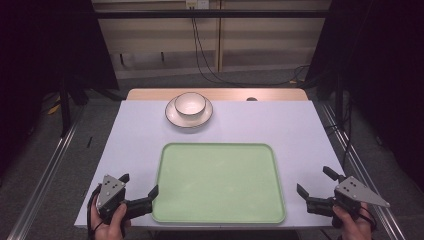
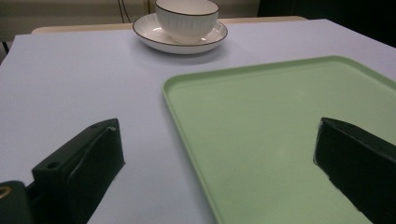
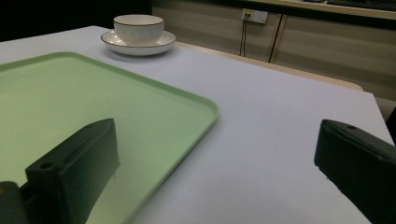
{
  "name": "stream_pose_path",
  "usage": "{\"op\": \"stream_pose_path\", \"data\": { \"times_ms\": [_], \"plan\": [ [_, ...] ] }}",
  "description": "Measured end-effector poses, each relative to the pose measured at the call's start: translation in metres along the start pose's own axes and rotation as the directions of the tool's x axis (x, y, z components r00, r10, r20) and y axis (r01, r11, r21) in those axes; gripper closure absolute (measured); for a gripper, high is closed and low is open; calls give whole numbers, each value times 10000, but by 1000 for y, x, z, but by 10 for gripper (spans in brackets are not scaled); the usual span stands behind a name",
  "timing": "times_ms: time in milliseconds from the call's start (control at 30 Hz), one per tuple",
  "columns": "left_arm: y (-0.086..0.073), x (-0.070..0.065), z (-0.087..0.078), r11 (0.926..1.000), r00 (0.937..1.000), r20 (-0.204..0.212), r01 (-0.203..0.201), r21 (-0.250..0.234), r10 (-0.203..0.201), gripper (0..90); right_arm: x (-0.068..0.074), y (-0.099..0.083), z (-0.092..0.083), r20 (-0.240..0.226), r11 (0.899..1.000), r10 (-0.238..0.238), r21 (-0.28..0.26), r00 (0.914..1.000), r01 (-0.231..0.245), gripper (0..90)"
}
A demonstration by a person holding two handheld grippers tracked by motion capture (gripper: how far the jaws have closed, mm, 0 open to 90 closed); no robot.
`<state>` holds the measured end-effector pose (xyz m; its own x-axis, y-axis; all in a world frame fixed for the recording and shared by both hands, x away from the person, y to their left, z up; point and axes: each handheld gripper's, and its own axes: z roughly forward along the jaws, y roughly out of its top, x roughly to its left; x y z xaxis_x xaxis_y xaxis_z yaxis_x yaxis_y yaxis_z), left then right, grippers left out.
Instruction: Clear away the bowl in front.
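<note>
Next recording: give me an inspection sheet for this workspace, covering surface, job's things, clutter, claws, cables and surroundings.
Surface: pale table with a wooden strip along its far edge.
Job's things: green tray, bare, lies flat at the near middle; white bowl sits in a white saucer at the far middle, apart from the tray.
Clutter: a small dark mark on the wooden strip, too small to identify.
Claws: left claw open, at the tray's near left corner; right claw open, off the tray's right edge. Both hold nothing.
Cables: black cables hang from a wall socket to the floor beyond the table.
Surroundings: dark curtains at both sides, metal rails on the floor.
</note>
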<state>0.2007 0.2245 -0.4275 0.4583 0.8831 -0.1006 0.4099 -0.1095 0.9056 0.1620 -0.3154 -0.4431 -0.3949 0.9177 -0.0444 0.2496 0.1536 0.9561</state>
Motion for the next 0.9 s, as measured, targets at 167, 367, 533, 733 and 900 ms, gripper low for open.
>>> {"op": "stream_pose_path", "data": {
  "times_ms": [167,367,533,733,900],
  "plan": [
    [3,-1,3,9999,9999,89,-99,23,98,15,-1,-1,1,-114,9999,120,108,9999,-119,0],
    [2,0,4,10000,9997,232,20,29,-20,16,-2,-2,2,-138,9997,236,62,9996,-235,0],
    [4,-3,8,9996,9996,267,-127,258,120,19,0,-3,3,-418,9994,326,162,9986,-319,4],
    [9,-12,13,9989,9965,763,-361,311,337,23,-1,-3,5,-601,9993,266,282,9978,-250,27],
    [14,-16,16,9985,9949,927,-429,328,397,22,0,-3,4,-768,9992,275,298,9967,-253,27]
  ]
}}
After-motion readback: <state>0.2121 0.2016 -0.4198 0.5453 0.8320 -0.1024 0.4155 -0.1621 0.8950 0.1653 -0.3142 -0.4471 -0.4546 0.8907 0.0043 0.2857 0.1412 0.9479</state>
